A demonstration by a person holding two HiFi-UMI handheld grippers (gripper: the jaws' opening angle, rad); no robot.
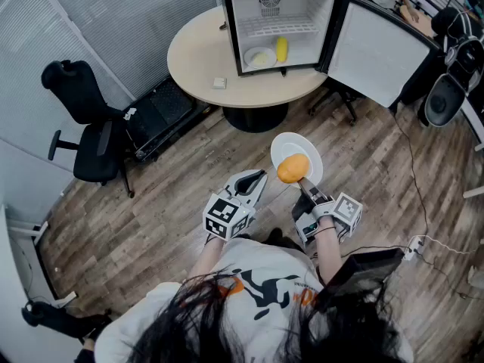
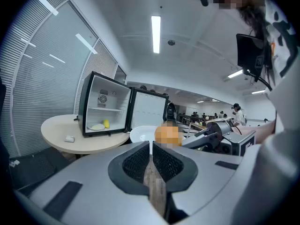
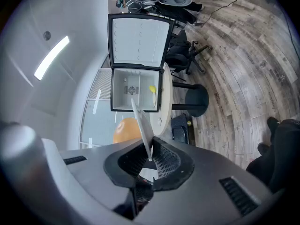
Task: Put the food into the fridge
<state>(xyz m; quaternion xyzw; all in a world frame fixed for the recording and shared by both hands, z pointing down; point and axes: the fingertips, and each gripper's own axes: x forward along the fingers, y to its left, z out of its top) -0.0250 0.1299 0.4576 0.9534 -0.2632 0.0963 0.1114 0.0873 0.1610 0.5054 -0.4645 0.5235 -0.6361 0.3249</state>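
Note:
My right gripper (image 1: 306, 187) is shut on the rim of a white plate (image 1: 302, 150) that carries a round orange piece of food (image 1: 293, 168), held level above the wooden floor. The right gripper view shows the plate (image 3: 140, 121) edge-on, clamped between the pads, with the food (image 3: 125, 130) to its left. My left gripper (image 1: 255, 178) hangs beside it, shut and empty; its pads (image 2: 140, 163) meet. Ahead, a small black fridge (image 1: 280, 21) stands open on a round table (image 1: 197, 59), with a yellow item (image 1: 281, 49) and a plate (image 1: 259, 57) on its floor.
The fridge door (image 1: 378, 51) swings out to the right past the table edge. A black office chair (image 1: 87, 119) stands at the left and a dark case (image 1: 162, 116) lies under the table. A small white object (image 1: 218, 83) lies on the table. Cables (image 1: 420, 240) run across the floor at right.

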